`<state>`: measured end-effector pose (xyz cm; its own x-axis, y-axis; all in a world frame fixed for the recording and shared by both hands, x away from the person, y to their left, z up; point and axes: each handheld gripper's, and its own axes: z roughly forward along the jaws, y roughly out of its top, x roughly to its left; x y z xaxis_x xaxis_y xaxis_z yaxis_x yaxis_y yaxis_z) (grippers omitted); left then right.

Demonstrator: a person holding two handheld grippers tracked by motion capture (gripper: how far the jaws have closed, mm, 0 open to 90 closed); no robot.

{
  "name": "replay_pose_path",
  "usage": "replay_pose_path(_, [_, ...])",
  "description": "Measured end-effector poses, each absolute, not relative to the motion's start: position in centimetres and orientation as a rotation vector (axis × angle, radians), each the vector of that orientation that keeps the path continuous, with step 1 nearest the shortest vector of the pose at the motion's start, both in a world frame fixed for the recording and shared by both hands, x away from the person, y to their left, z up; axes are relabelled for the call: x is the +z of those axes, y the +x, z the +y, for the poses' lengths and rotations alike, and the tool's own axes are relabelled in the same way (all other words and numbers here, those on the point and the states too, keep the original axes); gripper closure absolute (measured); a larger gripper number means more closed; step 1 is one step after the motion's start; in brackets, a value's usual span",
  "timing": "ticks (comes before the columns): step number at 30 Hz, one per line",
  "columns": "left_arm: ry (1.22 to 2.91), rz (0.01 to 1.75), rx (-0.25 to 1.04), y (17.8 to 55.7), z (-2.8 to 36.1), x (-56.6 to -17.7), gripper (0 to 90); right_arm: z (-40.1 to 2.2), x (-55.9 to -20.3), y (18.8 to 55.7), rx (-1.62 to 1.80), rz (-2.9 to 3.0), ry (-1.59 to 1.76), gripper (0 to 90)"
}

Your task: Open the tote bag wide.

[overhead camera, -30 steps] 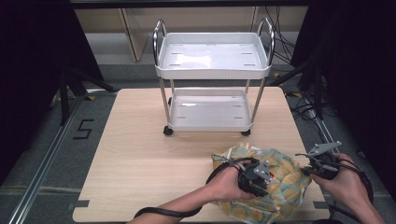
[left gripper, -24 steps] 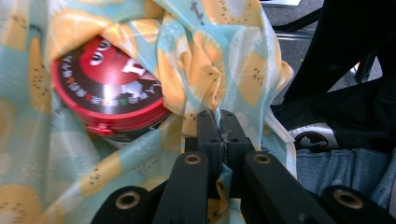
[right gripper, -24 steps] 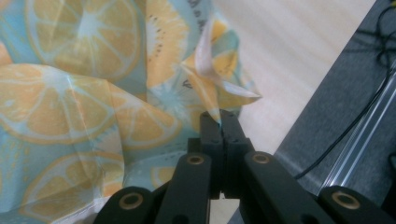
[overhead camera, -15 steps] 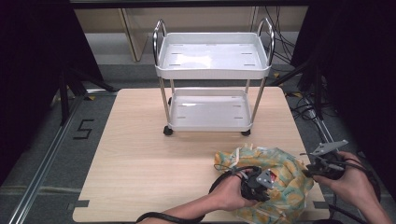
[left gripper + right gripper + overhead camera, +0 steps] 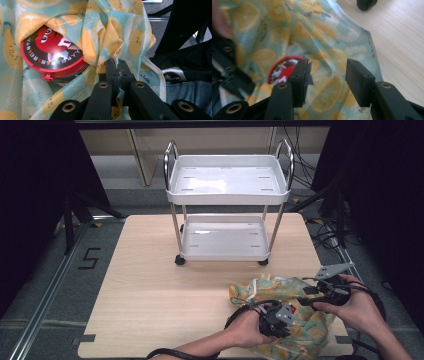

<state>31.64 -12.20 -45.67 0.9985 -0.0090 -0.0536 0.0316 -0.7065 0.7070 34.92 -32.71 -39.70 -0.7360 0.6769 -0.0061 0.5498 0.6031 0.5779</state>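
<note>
Tin [image 5: 53, 56] inside bag [image 5: 112, 37], left claw [image 5: 117, 68] pinching

Left half of the table [image 5: 150, 290] is wide open; the cart [image 5: 227, 200] blocks the far middle, and the bag [image 5: 295, 315] hogs the near right corner.

A lab-like recording space: a bare wooden tabletop [image 5: 150, 285] on metal floor rails [image 5: 47, 300], black curtains [image 5: 35, 180] at both sides, loose cables [image 5: 320, 227] upper right.
</note>
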Motion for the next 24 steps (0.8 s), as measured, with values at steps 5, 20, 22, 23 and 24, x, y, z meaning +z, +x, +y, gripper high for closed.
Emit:
replay_pose_path(5, [2.348, 0.000, -0.057, 31.5, -12.3, -45.6, 89.3, -32.6, -40.2, 35.6, 0.779, 2.670, 1.132, 63.7])
replay_pose_path(20, [2.359, -0.146, -0.048, 30.2, -12.7, -45.8, 89.4, -32.4, -40.8, 37.2, 0.560, 2.605, 1.256, 90.0])
replay_pose_path(22, [2.366, -0.159, -0.056, 30.2, -12.7, -45.8, 89.4, -32.6, -41.2, 37.8, 0.525, 2.613, 1.226, 90.0])
replay_pose_path(23, [2.360, -0.159, -0.054, 30.3, -12.6, -45.9, 89.4, -32.8, -41.4, 38.1, 0.492, 2.618, 1.195, 90.0])
replay_pose_path(24, [2.359, -0.158, -0.056, 30.3, -12.6, -45.9, 89.4, -32.9, -41.6, 38.2, 0.487, 2.620, 1.197, 90.0])
